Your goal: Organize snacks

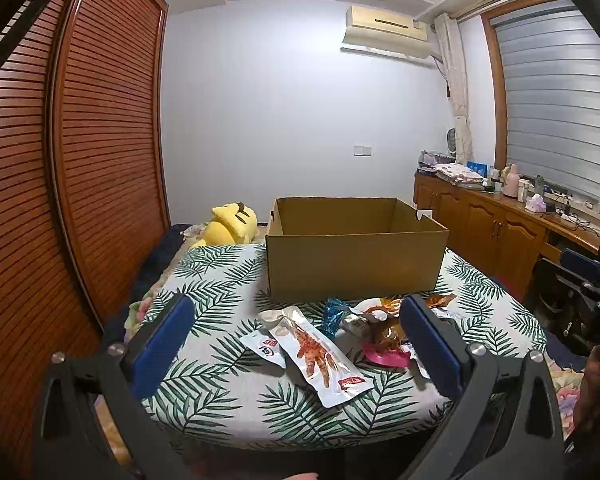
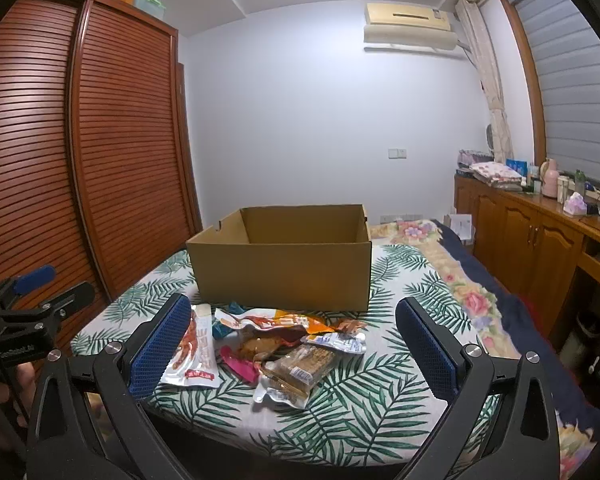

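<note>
Both my left gripper (image 1: pixel 296 344) and right gripper (image 2: pixel 292 344) gape wide and empty; chicken-foot packet (image 1: pixel 320 354) lies diagonally between left fingers, nearer left.

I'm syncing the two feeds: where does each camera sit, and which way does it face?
Left wrist view: behind the open left claw, facing the open brown cardboard box; the right claw shows at the right edge.
Right wrist view: behind the open right claw, facing the same box from further right; the left claw shows at the left edge.
Shared: box, pile of plastic snack packets, leaf-print cloth.
</note>
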A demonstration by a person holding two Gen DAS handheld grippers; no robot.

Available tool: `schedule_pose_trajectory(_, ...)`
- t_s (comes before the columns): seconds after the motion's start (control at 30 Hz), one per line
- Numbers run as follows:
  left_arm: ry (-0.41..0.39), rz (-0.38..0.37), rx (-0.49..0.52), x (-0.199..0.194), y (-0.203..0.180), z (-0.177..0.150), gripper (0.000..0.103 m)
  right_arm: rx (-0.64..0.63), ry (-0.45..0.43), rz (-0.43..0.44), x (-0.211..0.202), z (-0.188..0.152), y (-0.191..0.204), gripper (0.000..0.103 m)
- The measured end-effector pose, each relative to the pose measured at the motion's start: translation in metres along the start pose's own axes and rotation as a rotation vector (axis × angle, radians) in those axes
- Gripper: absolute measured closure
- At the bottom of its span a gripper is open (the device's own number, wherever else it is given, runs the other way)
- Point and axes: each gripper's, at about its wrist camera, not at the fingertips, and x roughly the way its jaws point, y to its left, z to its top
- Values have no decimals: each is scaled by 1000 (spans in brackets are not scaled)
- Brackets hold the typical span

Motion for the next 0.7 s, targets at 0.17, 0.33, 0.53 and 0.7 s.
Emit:
schedule_pose_trajectory(0.17, -3, -1, -1, -1, -1, 1, 0, 1, -1, 0, 0, 0, 0, 0)
schedule_pose_trajectory(0.33, -2, 1, -1, -1, -1, 1, 0, 0, 0, -1, 0, 0, 0, 0)
schedule_pose_trajectory(0.53, -4, 1, -1, -1, -2, 2, 0, 0, 0, 0, 0, 0, 0, 0)
schedule_pose_trajectory(0.7, -6, 0, -1, -2, -2, 2, 0, 1, 1, -1, 0, 0, 0, 0)
